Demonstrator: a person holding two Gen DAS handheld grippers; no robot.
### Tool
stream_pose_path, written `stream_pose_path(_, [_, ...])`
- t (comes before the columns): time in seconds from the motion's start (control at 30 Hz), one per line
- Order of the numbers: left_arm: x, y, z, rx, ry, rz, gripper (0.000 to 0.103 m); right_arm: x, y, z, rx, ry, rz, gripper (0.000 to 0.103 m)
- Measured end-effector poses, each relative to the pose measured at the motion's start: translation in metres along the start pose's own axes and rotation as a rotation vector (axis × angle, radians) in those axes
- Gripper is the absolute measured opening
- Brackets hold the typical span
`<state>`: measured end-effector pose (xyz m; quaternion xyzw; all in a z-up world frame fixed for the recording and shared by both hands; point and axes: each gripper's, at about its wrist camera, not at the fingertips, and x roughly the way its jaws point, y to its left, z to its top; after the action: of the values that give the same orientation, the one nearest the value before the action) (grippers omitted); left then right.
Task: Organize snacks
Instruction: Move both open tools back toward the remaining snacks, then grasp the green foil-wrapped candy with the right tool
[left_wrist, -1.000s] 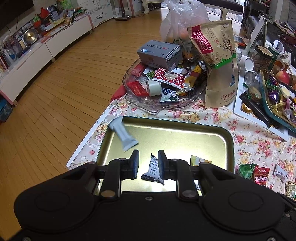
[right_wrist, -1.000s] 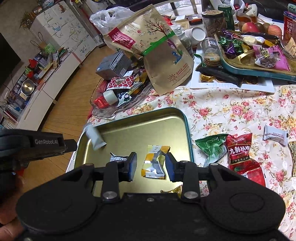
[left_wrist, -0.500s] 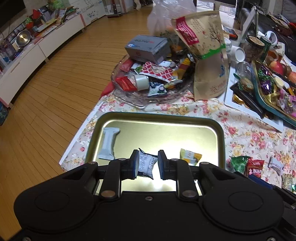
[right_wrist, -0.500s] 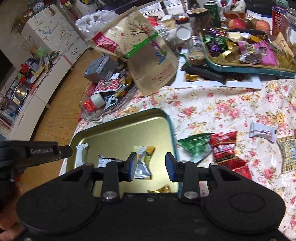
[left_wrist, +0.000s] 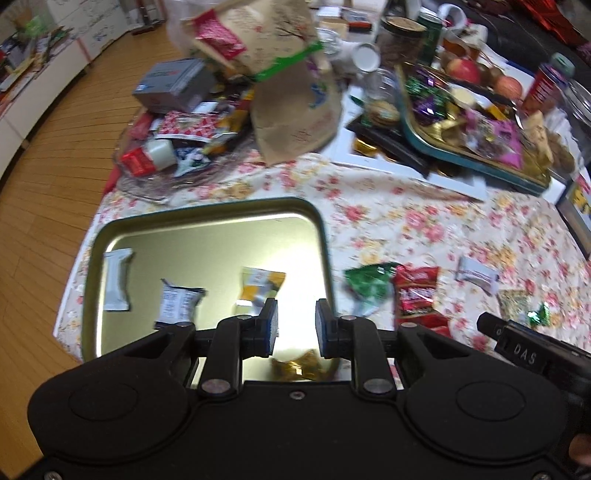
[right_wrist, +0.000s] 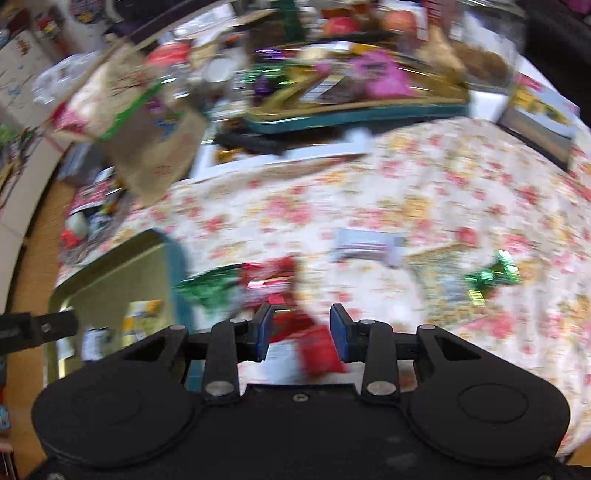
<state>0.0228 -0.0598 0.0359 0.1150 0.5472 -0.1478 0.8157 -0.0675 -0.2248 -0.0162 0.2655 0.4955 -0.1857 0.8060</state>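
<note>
A gold metal tray (left_wrist: 207, 225) with a teal rim lies on the flowered tablecloth. In it lie a white bar (left_wrist: 116, 278), a grey-white packet (left_wrist: 177, 302), a yellow packet (left_wrist: 258, 286) and a gold candy (left_wrist: 295, 365). My left gripper (left_wrist: 295, 326) is open and empty above the tray's right edge. On the cloth to the right lie a green packet (left_wrist: 365, 286), red packets (left_wrist: 415, 291) and a white bar (left_wrist: 476, 275). My right gripper (right_wrist: 301, 330) is open and empty, just above the red packets (right_wrist: 295, 317). The right wrist view is blurred.
A glass dish (left_wrist: 147, 177) heaped with snacks, a grey box (left_wrist: 173, 83) and a tall paper bag (left_wrist: 288, 85) stand behind the tray. A teal tray (left_wrist: 476, 155) of sweets and fruit stands at the back right. A small green candy (right_wrist: 491, 275) lies far right. Wooden floor is at left.
Both grippers have swung to the right. The left one has left the grey-white packet behind in the tray and is wider open. The right one moved from the tray to the red packets.
</note>
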Motion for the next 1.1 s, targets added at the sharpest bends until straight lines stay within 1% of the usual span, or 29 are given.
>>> stream_pose_path(0.1, [0.003, -0.017, 0.0, 0.022, 0.021, -0.025, 0.029, 0.0, -0.031, 0.003, 0.044, -0.003, -0.04, 0.037])
stream_pose_path(0.23, [0.006, -0.038, 0.0, 0.048, 0.032, -0.03, 0.029, -0.002, -0.069, 0.005, 0.106, -0.012, -0.085, 0.037])
stream_pose_path(0.37, [0.007, -0.058, 0.0, 0.068, 0.046, -0.055, 0.029, -0.006, -0.107, 0.008, 0.221, -0.019, -0.131, 0.037])
stream_pose_path(0.47, [0.007, -0.073, 0.0, 0.089, 0.05, -0.074, 0.029, -0.007, -0.13, 0.009, 0.291, -0.023, -0.168, 0.037])
stream_pose_path(0.53, [0.007, -0.081, 0.0, 0.1, 0.054, -0.08, 0.029, -0.008, -0.139, 0.009, 0.312, -0.025, -0.195, 0.037])
stream_pose_path(0.67, [0.01, -0.095, -0.001, 0.114, 0.066, -0.092, 0.029, -0.007, -0.15, 0.015, 0.314, -0.041, -0.221, 0.037])
stream_pose_path(0.73, [0.011, -0.1, -0.001, 0.123, 0.072, -0.096, 0.029, -0.003, -0.153, 0.018, 0.345, -0.05, -0.222, 0.037])
stream_pose_path(0.87, [0.011, -0.103, 0.0, 0.122, 0.069, -0.1, 0.029, 0.012, -0.154, 0.021, 0.4, -0.009, -0.183, 0.037])
stream_pose_path(1.0, [0.008, -0.097, 0.002, 0.105, 0.062, -0.102, 0.029, 0.021, -0.145, 0.021, 0.412, 0.015, -0.135, 0.037])
stream_pose_path(1.03, [0.007, -0.095, 0.002, 0.099, 0.061, -0.104, 0.029, 0.023, -0.141, 0.021, 0.412, 0.016, -0.132, 0.037])
stream_pose_path(1.1, [0.006, -0.091, 0.003, 0.087, 0.061, -0.108, 0.029, 0.028, -0.137, 0.023, 0.414, 0.02, -0.153, 0.037])
